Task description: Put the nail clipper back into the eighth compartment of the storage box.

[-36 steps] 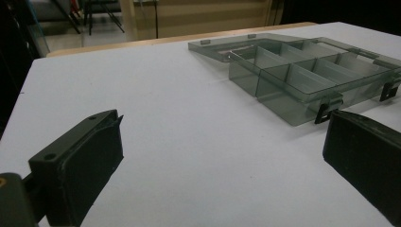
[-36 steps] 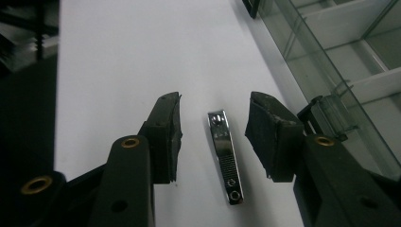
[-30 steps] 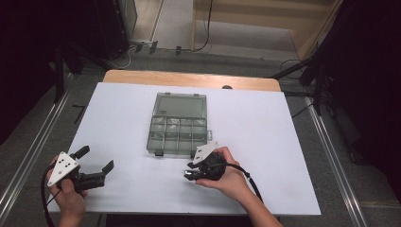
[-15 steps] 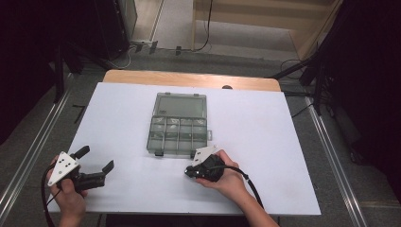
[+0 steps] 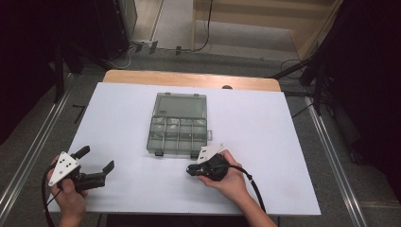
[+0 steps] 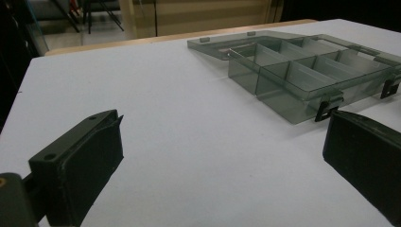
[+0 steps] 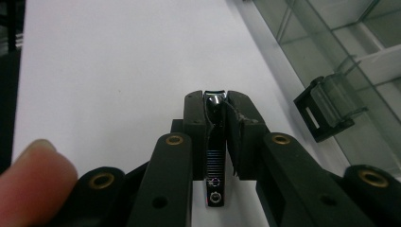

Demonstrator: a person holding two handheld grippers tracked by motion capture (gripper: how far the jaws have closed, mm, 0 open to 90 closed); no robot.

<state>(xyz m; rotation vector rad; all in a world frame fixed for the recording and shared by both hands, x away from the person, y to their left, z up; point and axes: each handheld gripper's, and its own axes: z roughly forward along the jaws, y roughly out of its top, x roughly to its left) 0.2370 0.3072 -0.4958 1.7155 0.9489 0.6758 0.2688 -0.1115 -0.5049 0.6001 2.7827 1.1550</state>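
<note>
Chrome glints between the black pads of the right gripper (image 7: pixel 216 101): a small nail clipper (image 7: pixel 215 156), or something very like it given how little of it is exposed, is pinched flat-sided between the jaws, which have just been closing and now press on it from both sides. Its long axis runs along the jaws, with the bright cutting end at the fingertips and the ribbed lever tail pointing back toward the hand. In the high view this gripper (image 5: pixel 190 170) sits low over the white table (image 5: pixel 283 142), just in front of the near right corner of the smoky grey compartment box (image 5: pixel 178 124).

From the clipper, the box lies just ahead and to one side; its black latch (image 7: pixel 326 113) stands near the jaws in the right gripper view, and the divided compartments open beyond it. The box's lid lies flat behind the tray, hinged back. The right hand is clearly the nearer one.

Well apart to the left, the left gripper (image 5: pixel 97 163) holds its jaws spread wide with nothing between them, pointed across the table at the box (image 6: pixel 307 75).
</note>
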